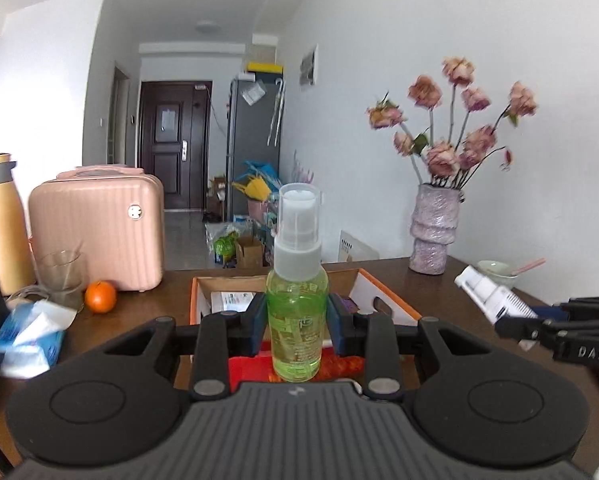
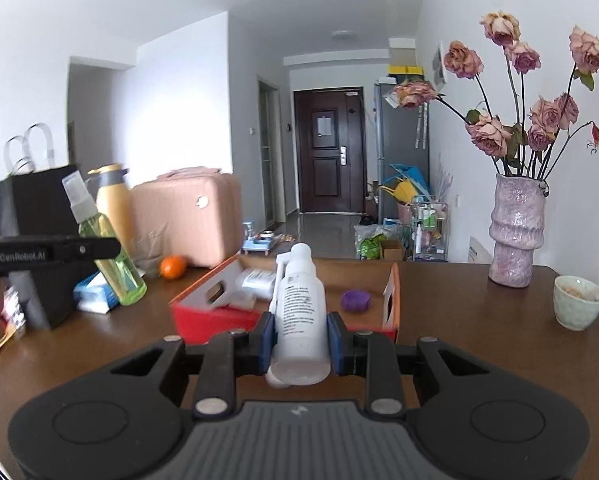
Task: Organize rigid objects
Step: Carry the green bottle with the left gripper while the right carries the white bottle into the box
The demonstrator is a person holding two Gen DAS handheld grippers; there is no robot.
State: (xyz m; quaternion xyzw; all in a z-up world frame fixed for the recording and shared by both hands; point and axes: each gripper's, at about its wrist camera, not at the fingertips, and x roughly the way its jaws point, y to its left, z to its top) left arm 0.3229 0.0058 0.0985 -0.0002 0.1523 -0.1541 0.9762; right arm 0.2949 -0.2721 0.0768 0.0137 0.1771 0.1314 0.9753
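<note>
My left gripper (image 1: 297, 320) is shut on a green spray bottle (image 1: 297, 320) with a clear cap, held upright above the near edge of an open orange-and-red cardboard box (image 1: 391, 296). My right gripper (image 2: 301, 340) is shut on a white spray bottle (image 2: 302, 312), held in front of the same box (image 2: 203, 314). The green bottle (image 2: 113, 256) and left gripper show at the left of the right wrist view. The white bottle (image 1: 493, 294) shows at the right of the left wrist view. In the box lie a purple disc (image 2: 355, 301) and white packets (image 2: 255, 280).
On the brown table (image 2: 459, 328) stand a vase of pink roses (image 2: 515, 232), a cup with a spoon (image 2: 577, 302), a pink case (image 1: 99, 228), an orange (image 1: 100, 297), a glass (image 1: 61, 276), a yellow flask (image 1: 1, 220), a tissue pack (image 1: 27, 336) and a black bag (image 2: 39, 208).
</note>
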